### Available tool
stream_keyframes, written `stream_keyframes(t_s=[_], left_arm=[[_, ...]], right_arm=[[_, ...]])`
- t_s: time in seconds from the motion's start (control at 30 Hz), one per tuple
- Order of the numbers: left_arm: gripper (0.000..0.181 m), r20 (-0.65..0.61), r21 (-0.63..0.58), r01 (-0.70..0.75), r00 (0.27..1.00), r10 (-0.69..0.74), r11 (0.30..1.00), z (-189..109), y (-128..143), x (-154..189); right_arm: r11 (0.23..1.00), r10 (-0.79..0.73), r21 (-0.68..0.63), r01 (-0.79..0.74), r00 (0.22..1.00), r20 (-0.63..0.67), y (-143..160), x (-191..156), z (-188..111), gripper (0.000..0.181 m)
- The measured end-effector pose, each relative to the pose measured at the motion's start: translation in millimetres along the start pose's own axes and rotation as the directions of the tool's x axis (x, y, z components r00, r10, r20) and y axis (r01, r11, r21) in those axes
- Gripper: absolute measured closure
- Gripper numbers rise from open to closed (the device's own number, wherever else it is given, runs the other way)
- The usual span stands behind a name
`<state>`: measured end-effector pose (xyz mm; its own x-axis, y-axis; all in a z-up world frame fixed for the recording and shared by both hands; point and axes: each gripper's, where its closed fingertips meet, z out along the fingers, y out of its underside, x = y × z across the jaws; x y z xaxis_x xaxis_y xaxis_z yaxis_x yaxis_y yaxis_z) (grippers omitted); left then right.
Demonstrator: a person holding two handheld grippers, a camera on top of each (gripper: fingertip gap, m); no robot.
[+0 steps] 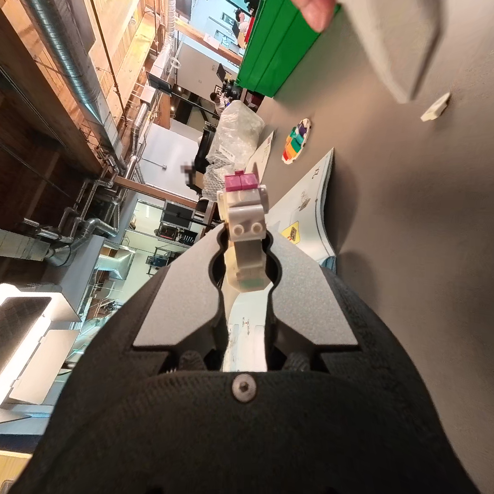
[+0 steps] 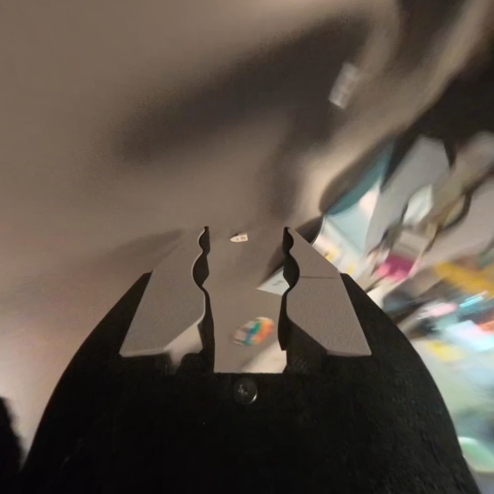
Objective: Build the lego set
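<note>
Left tongs (image 1: 244, 235) clamp grey-pink lego build (image 1: 244, 211); right tongs (image 2: 245, 232) gaping, empty, above small white piece (image 2: 239, 237).

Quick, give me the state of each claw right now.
Left claw: shut on the grey and pink lego assembly.
Right claw: open, holding nothing; a small white lego piece lies on the table beyond it.

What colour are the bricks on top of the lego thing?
Pink bricks, clearest in the left wrist view.
</note>
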<state>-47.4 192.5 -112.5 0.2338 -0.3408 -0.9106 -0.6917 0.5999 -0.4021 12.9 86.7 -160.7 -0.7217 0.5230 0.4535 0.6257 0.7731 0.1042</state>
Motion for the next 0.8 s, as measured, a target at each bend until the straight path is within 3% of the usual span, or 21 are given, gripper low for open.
stream_keyframes(t_s=[0.03, 0.07, 0.13, 0.17, 0.23, 0.3, 0.37, 0.43, 0.6, 0.8], left_arm=[[0.157, 0.0, 0.002, 0.004, 1.0, -0.004, 1.0, 0.0, -0.2, 0.0], [0.157, -0.002, 0.003, 0.004, 1.0, -0.004, 1.0, 0.1, -0.5, 0.4], [0.157, -0.004, 0.013, 0.001, 1.0, -0.001, 1.0, 0.1, -3.0, 1.6], [0.157, -0.008, 0.021, 0.0, 1.0, 0.0, 1.0, 0.1, -5.1, 2.9], [0.157, -0.019, 0.037, -0.015, 1.0, 0.015, 0.999, -0.1, -10.5, 6.7], [0.157, -0.029, 0.05, -0.042, 0.999, 0.044, 0.998, -0.4, -15.7, 11.4], [0.157, -0.041, 0.059, -0.068, 0.997, 0.07, 0.996, -0.7, -19.3, 16.0], [0.157, -0.045, 0.064, -0.083, 0.995, 0.086, 0.994, -1.0, -21.2, 18.0], [0.157, -0.061, 0.078, -0.092, 0.993, 0.097, 0.993, -1.4, -24.2, 21.8], [0.157, -0.059, 0.077, -0.131, 0.989, 0.135, 0.988, -1.3, -25.7, 24.3]], right_arm=[[0.967, 0.249, 0.06, -0.248, 0.968, -0.022, 1.0, 6.2, -2.7, 0.13], [0.874, 0.479, 0.12, -0.471, 0.877, -0.047, 6.1, 13.6, -4.3, 0.132], [0.569, 0.809, 0.247, -0.784, 0.588, 0.001, 15.4, 17.2, -3.7, 0.136], [0.407, 0.896, 0.311, -0.859, 0.442, 0.049, 17.8, 16.7, -1.8, 0.139], [0.151, 0.96, 0.435, -0.888, 0.237, 0.151, 19.1, 15.6, 1.6, 0.145], [0.005, 0.974, 0.487, -0.874, 0.115, 0.196, 26.4, 12.8, 7.1, 0.152], [-0.042, 0.976, 0.498, -0.866, 0.071, 0.205, 32.7, 8.3, 12.0, 0.155], [-0.043, 0.974, 0.496, -0.867, 0.074, 0.215, 34.9, 5.7, 13.8, 0.157], [-0.001, 0.955, 0.416, -0.909, 0.123, 0.271, 29.3, -2.1, 25.3, 0.16], [0.034, 0.961, 0.404, -0.914, 0.141, 0.238, 32.5, -0.2, 30.5, 0.166]])
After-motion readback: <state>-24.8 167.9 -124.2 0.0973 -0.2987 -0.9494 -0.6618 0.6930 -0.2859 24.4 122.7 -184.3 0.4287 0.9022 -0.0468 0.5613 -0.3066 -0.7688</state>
